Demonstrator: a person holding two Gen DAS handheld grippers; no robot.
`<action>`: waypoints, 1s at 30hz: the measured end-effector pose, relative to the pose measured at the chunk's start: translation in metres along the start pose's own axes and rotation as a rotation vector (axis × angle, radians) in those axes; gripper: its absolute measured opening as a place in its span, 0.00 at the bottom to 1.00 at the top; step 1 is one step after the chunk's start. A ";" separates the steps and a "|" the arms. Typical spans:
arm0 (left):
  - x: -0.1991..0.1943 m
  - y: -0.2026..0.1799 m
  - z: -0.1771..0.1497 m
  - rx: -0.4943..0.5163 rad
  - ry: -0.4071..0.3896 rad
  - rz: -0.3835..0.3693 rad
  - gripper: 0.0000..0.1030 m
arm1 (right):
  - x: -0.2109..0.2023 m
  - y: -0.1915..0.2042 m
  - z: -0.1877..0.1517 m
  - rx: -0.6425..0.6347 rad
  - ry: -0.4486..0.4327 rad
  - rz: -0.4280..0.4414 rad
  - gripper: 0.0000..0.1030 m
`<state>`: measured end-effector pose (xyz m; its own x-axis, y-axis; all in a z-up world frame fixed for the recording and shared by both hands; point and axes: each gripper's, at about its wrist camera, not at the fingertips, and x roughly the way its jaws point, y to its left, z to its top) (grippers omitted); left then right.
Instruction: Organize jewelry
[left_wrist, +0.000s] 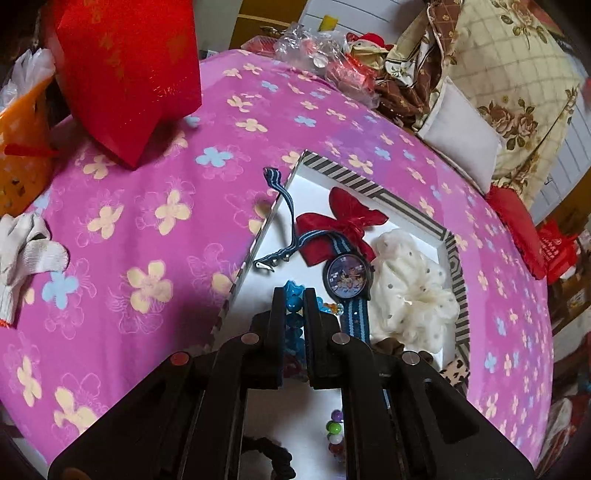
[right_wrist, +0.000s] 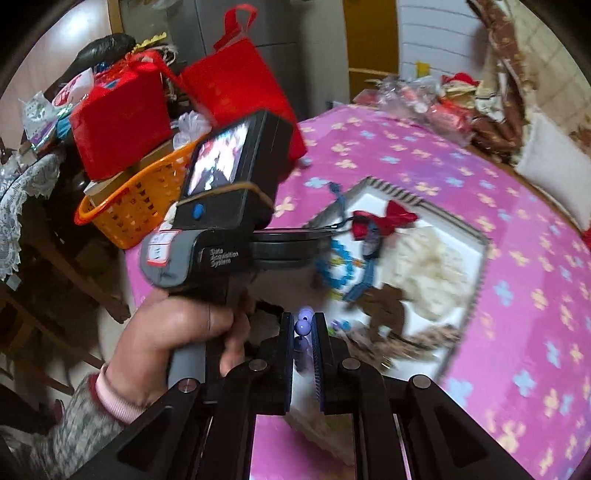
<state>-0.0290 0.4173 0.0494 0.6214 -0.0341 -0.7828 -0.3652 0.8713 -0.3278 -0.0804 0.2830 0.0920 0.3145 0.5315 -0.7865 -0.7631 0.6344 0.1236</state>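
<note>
Our left tongs pinch the blue bead bracelet over the striped-rim tray, the watch at two o'clock. Our right tongs clamp purple beads at the tray's six o'clock edge, above the pink floral bed.

A pink flowered cloth covers the table. Behind it stand a white panelled wall and a yellow-brown door. Floral bedding is piled at the right, and an orange basket sits at the left edge.
</note>
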 end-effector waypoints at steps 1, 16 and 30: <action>-0.001 0.001 0.000 -0.001 0.001 -0.014 0.07 | 0.010 -0.003 -0.001 0.015 0.018 0.008 0.08; -0.018 -0.022 -0.006 0.091 -0.029 -0.067 0.37 | 0.017 -0.047 -0.045 0.186 0.059 0.044 0.41; -0.059 -0.038 -0.033 0.080 -0.273 0.207 0.47 | -0.069 -0.092 -0.139 0.206 -0.017 -0.164 0.42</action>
<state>-0.0746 0.3700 0.0901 0.7064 0.2704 -0.6541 -0.4543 0.8819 -0.1259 -0.1100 0.1103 0.0508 0.4354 0.4201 -0.7962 -0.5703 0.8130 0.1171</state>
